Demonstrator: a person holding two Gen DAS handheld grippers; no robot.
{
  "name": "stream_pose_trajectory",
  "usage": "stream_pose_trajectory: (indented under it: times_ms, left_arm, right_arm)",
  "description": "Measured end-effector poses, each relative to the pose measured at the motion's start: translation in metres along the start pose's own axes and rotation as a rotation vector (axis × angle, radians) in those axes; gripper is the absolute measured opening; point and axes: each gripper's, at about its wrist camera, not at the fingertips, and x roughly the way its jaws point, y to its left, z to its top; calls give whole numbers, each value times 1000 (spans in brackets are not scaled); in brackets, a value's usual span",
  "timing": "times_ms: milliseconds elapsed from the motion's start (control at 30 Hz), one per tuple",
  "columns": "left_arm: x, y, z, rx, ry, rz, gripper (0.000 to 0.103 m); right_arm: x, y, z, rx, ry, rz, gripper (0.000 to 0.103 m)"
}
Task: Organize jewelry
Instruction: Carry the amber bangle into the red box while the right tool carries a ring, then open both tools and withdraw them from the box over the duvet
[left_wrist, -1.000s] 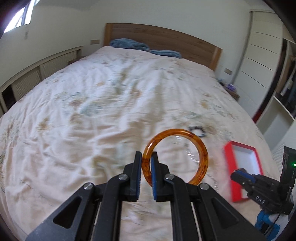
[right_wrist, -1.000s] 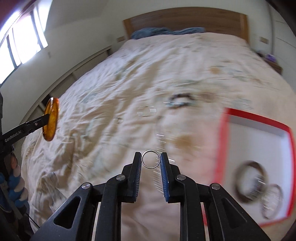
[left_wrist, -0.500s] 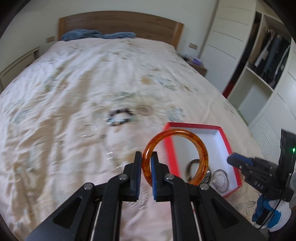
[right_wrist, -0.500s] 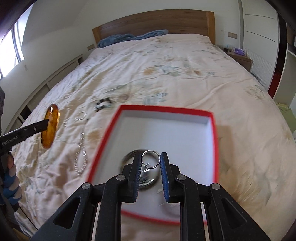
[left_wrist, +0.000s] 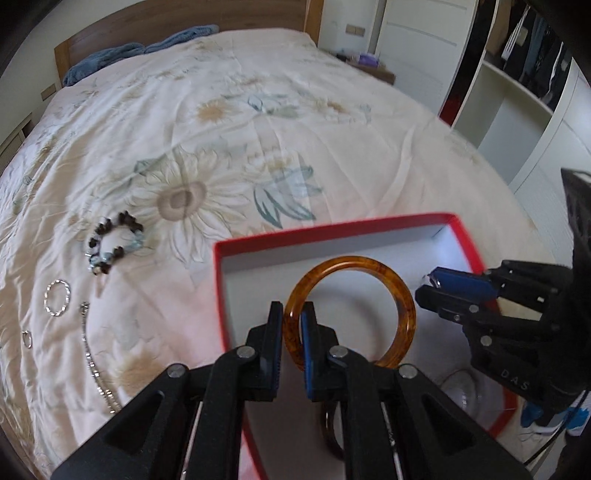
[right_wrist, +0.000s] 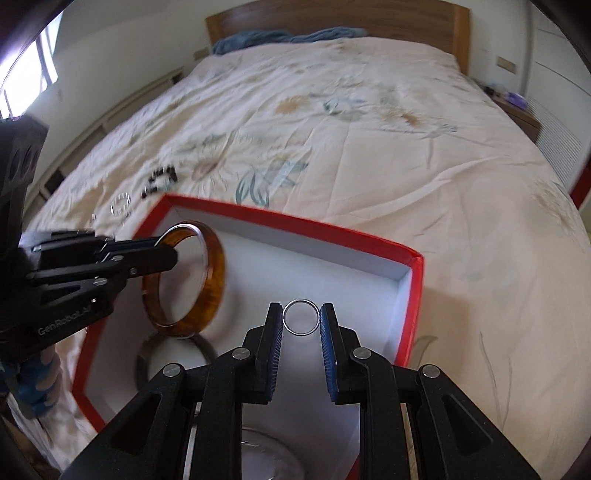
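- You're at the drop-off step: both pieces hang over the red box (left_wrist: 399, 227) on the bed (left_wrist: 258, 122), nothing let go yet.
- Left tongs (left_wrist: 291, 328) are pinched narrow on the rim of the amber bangle (left_wrist: 402, 291), which stands upright on edge over the left part of the box. From the right camera its low edge looks close to the white floor, but I can't tell if it actually touches.
- Right tongs (right_wrist: 301, 323) hold the small silver ring (right_wrist: 301, 322) by its two sides, pads pressing on it, above the middle of the box.
- Both tongs point steeply down into the box, left one coming in from the left side, right one from the near side, tips near each other but apart.
- Already in the box: a dark bangle (right_wrist: 146, 356) lying flat near the amber one, plus a clear-looking ring (right_wrist: 266, 448) at the near end, mostly hidden behind the tongs.
- Next move, I'd guess: lower a bit and open each pair gently. The bangle will likely tip or roll when freed, so lay it over first.
- Left on the bed beside the box: a beaded bracelet (left_wrist: 114, 245), a thin silver hoop (left_wrist: 57, 297), a tiny ring (left_wrist: 26, 339) and a chain (left_wrist: 94, 360).
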Motion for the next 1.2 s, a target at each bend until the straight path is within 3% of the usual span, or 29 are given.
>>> stream_pose_trajectory:
  times_ms: [333, 667, 867, 1200]
  left_arm:
    - [11, -3, -5, 29, 17, 11, 9]
    - [7, -8, -7, 39, 25, -23, 12]
    - [-25, -16, -10, 56, -22, -54, 13]
    - [-99, 12, -47, -20, -72, -49, 27]
  right_arm:
    - [11, 7, -7, -167, 53, -50, 21]
    - [1, 13, -13, -187, 78, -98, 27]
    - [-31, 24, -26, -130, 54, -127, 33]
    - [-107, 72, -59, -55, 5, -248, 44]
